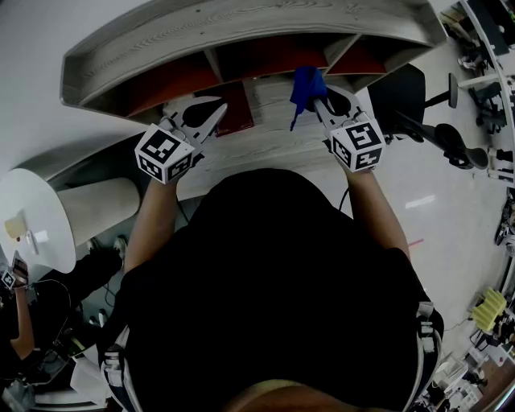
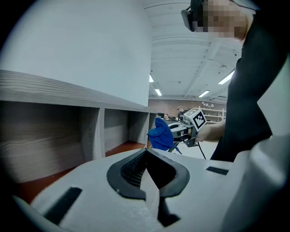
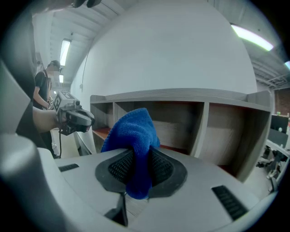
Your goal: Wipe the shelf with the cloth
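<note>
A grey wooden shelf (image 1: 241, 24) is set against a white wall (image 3: 172, 54). It is divided by upright panels into open compartments (image 1: 269, 56). 3 of them are counted in the head view, each with a reddish-brown floor.

The blue cloth (image 3: 136, 131) is pinched between the jaws of the right gripper (image 3: 138, 168). The jaws are closed narrowly on its middle, so that a bunched fold stands above them and a short end hangs below. In the head view the cloth (image 1: 306, 87) is held up in front of the shelf, near the panel between the middle and right compartments. Whether it touches the shelf cannot be told.

The jaws of the left gripper (image 2: 147, 163) are pressed together with nothing between them. This gripper (image 1: 216, 111) is held to the left, well apart from the right gripper (image 1: 320, 100), in front of the left compartment. From the left gripper view the cloth (image 2: 159, 133) is seen further right, beside the shelf front.

Below the shelf a pale wood-grain surface (image 1: 273, 137) is seen. A dark red rectangle (image 1: 235, 109) lies on it between the 2 grippers, and what it is cannot be told.

A white round table (image 1: 32, 217) stands at the near left and a black office chair (image 1: 402, 92) at the right, on a glossy pale floor (image 1: 434, 201). Long ceiling lights (image 2: 226, 79) are lit overhead. A second person (image 3: 43, 90) stands far off at the left of the right gripper view.
</note>
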A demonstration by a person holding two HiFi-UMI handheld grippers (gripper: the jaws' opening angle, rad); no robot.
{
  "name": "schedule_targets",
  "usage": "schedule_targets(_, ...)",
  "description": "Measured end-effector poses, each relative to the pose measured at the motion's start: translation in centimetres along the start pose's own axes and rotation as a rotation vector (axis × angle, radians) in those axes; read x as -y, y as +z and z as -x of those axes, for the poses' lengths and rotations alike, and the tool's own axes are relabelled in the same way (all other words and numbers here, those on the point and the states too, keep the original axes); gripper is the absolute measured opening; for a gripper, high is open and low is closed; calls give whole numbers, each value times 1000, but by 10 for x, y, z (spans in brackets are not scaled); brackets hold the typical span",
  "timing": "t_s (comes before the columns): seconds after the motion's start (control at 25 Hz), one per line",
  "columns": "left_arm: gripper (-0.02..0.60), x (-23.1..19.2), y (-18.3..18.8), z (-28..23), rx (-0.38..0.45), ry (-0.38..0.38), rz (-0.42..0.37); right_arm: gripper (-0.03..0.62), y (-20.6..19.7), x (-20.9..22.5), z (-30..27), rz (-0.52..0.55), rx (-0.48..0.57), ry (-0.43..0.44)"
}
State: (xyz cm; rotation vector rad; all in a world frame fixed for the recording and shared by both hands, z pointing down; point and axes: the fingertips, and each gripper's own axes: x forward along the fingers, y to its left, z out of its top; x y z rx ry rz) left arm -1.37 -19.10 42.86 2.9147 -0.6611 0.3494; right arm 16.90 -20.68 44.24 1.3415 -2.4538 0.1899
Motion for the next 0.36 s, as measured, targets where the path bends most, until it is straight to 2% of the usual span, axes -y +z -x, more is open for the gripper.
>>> schedule_targets(0.36, 17, -8, 6, -10, 3, -3, 0, 69, -4, -1, -2, -33, -6, 11)
